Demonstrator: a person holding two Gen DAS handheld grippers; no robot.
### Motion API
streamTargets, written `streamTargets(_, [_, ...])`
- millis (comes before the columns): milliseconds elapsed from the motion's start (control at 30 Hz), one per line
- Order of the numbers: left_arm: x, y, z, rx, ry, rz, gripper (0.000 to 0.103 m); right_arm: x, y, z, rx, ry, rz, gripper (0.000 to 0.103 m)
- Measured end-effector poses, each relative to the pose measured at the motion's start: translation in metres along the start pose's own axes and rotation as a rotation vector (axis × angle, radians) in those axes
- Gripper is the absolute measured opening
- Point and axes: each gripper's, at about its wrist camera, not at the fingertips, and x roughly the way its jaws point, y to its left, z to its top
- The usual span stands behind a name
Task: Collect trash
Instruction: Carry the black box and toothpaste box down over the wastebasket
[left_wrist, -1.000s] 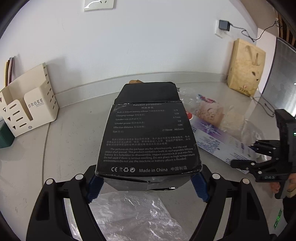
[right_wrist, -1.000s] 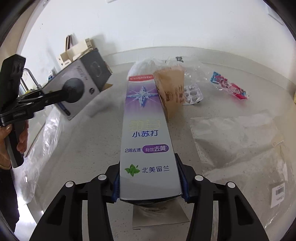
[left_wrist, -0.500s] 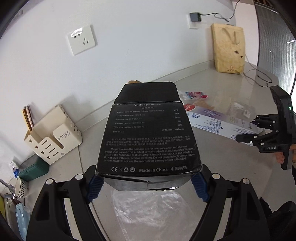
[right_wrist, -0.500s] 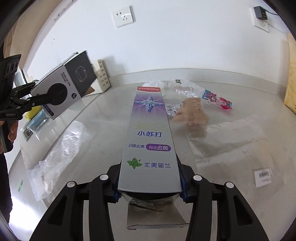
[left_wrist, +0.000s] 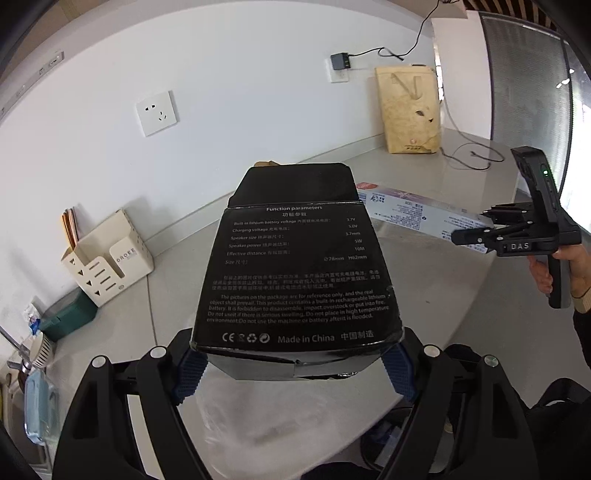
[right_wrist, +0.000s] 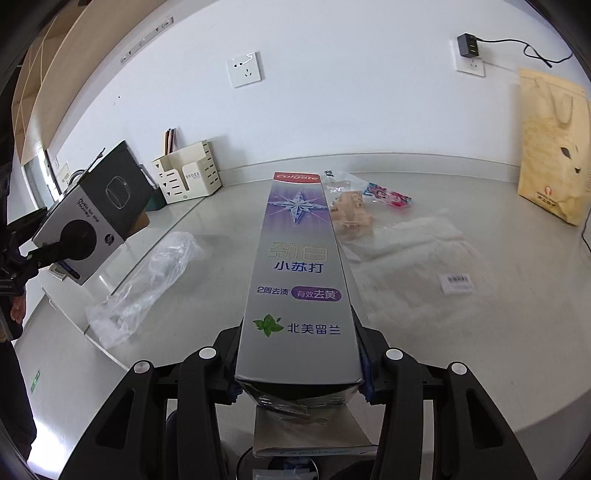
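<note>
My left gripper (left_wrist: 293, 373) is shut on a black speaker box (left_wrist: 299, 266) with white print, held up off the grey table (left_wrist: 424, 295). The same box (right_wrist: 92, 218) shows at the left of the right wrist view. My right gripper (right_wrist: 299, 380) is shut on a long purple-and-silver toothpaste box (right_wrist: 301, 273), also lifted; that box (left_wrist: 417, 214) and the gripper (left_wrist: 480, 234) appear at the right of the left wrist view, with a hand (left_wrist: 554, 269) on the handle. Loose trash lies on the table: a clear plastic bag (right_wrist: 147, 284), a tan wrapper (right_wrist: 351, 214), a pink wrapper (right_wrist: 388, 195) and a flat clear bag (right_wrist: 417, 266).
A cream desk organiser (left_wrist: 107, 254) and a green box (left_wrist: 70, 314) stand at the wall on the left. A tan paper bag (right_wrist: 554, 151) leans on the wall at the right, with a charger cable (left_wrist: 469, 155) beside it. The table's rounded front edge (right_wrist: 535, 417) is close below.
Both grippers have risen and pulled back from the table with their boxes still held. More wall and sockets show, and the table's trash looks smaller and farther away.
</note>
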Motion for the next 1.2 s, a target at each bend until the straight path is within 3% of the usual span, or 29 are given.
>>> streamTargets(200, [-0.032,-0.023,-0.031,-0.029,-0.034,-0.025,0.08,-0.036,0.01,-0.031,-0.023,-0.008,-0.032,0.049])
streamTargets(467, [-0.052,-0.053,-0.07,-0.083,-0.026,-0.069,0.08,-0.066,0.029,-0.077,-0.02,0.012,0.01,0.049])
streamTargets(867, [-0.055,-0.113,-0.137,-0.094,0.048,-0.177,0.08,-0.109,0.061,-0.169,-0.015,0.076,0.032,0.049])
streamTargets(1200, [-0.024,-0.147,-0.199,-0.111,0.169,-0.283,0.08,-0.107,0.071,-0.232,0.0,0.165,0.053,0.049])
